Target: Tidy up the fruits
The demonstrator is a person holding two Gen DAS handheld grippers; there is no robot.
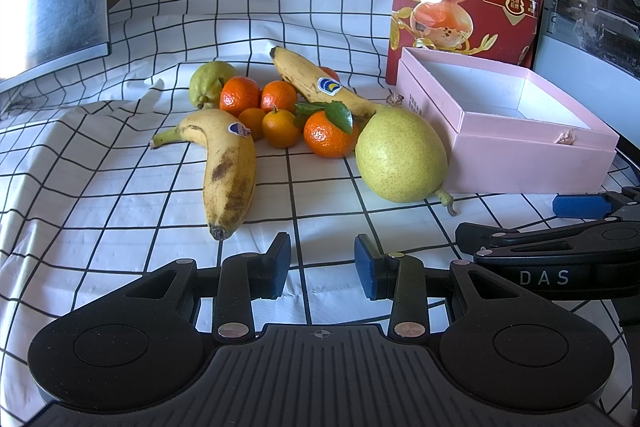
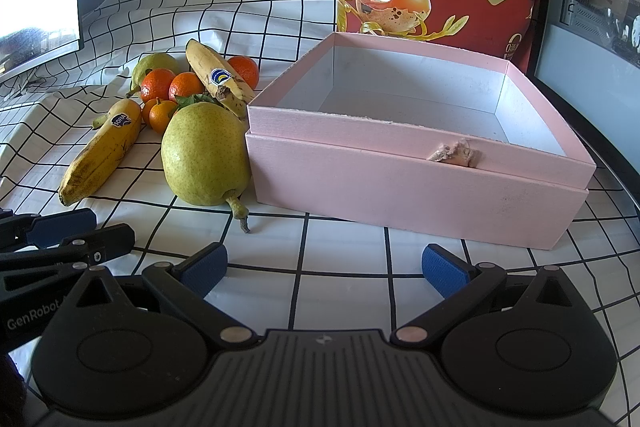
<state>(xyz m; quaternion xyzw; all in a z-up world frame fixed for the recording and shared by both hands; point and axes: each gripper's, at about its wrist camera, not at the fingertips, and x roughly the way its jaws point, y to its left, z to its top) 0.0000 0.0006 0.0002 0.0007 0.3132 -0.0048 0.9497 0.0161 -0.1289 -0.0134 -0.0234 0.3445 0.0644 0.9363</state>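
Stock on the checked cloth (image 1: 120, 211): two bananas, two pears, several mandarins, all outside the empty pink box (image 2: 420, 183). My left gripper (image 1: 322, 263) and right gripper (image 2: 324, 269) hover empty, fingers apart. Judged: nothing sorted yet; first pick pending. Near banana (image 1: 228, 167) lies lengthwise, tip toward me, stem pointing away-left.

We see two spotted bananas (image 1: 230, 163), several oranges (image 1: 329, 134) and two green pears (image 1: 401, 155) clustered mid-cloth; the big pear sits just beside the empty pink box (image 2: 416, 183).
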